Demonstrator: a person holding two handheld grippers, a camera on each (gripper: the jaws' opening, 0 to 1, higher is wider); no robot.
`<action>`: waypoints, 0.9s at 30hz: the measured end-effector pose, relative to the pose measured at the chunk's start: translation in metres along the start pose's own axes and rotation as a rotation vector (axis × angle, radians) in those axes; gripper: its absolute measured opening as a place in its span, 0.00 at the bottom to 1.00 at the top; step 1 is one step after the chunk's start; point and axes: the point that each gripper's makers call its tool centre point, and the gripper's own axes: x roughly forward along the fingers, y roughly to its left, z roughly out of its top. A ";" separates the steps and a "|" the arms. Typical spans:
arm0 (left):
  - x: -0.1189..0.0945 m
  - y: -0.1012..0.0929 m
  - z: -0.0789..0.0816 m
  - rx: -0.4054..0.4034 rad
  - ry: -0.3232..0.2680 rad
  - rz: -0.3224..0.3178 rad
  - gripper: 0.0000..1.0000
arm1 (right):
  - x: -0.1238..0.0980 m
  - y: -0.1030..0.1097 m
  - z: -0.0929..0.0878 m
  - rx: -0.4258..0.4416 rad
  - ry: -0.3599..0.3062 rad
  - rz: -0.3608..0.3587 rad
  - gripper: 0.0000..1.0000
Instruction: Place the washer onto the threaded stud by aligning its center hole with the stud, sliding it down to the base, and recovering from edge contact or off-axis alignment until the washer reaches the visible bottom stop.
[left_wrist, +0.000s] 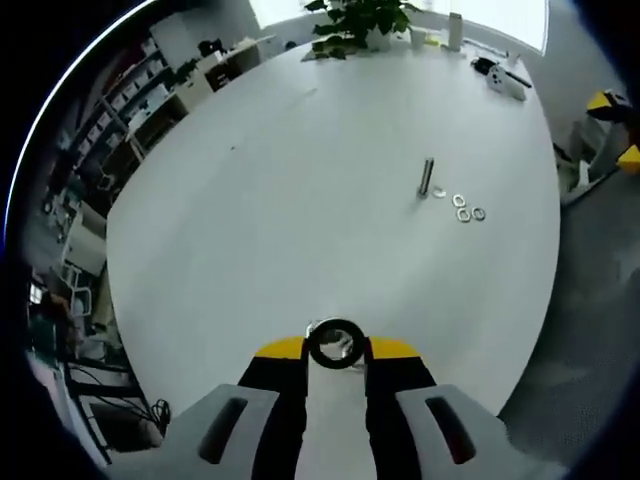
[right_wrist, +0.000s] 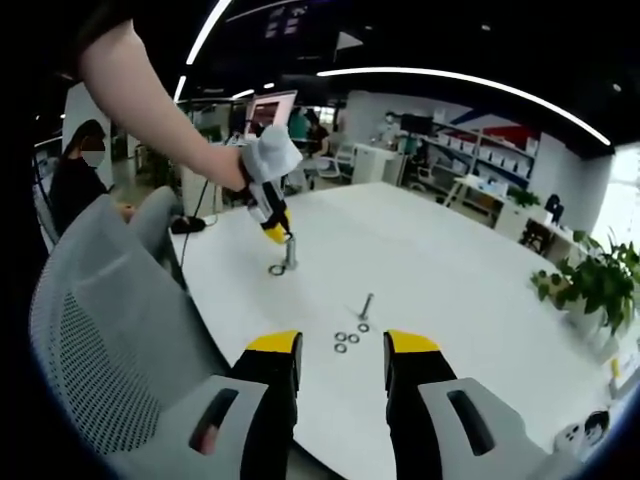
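My left gripper (left_wrist: 335, 350) is at the table's near edge, its yellow-tipped jaws closed against both sides of a dark ring washer (left_wrist: 335, 345). Farther across the table a threaded stud (left_wrist: 427, 178) stands upright, with several small loose washers (left_wrist: 463, 210) beside its base. The right gripper view has a hand holding the left gripper (right_wrist: 278, 232) tip-down over a short grey post (right_wrist: 290, 255). A dark ring outline (right_wrist: 277, 270) lies at the post's foot, and I cannot tell if it is a washer or a shadow. My right gripper (right_wrist: 342, 350) is open and empty, above the stud (right_wrist: 365, 305) and washers (right_wrist: 345, 340).
The white table (left_wrist: 300, 200) has a potted plant (left_wrist: 355, 25) and small items at its far end. Shelving (left_wrist: 130, 110) runs along one side. A grey mesh chair (right_wrist: 100, 330) stands at the near table edge, and a seated person (right_wrist: 85, 170) is beyond it.
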 end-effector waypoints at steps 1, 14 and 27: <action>0.000 0.001 0.001 0.005 0.001 0.001 0.19 | 0.000 0.000 0.000 0.000 0.000 0.000 0.35; 0.011 0.007 -0.001 0.047 0.065 -0.016 0.19 | 0.000 -0.001 0.000 0.001 0.001 -0.004 0.35; 0.023 0.001 -0.004 0.079 0.112 -0.047 0.19 | 0.000 -0.002 -0.001 0.003 0.007 -0.008 0.35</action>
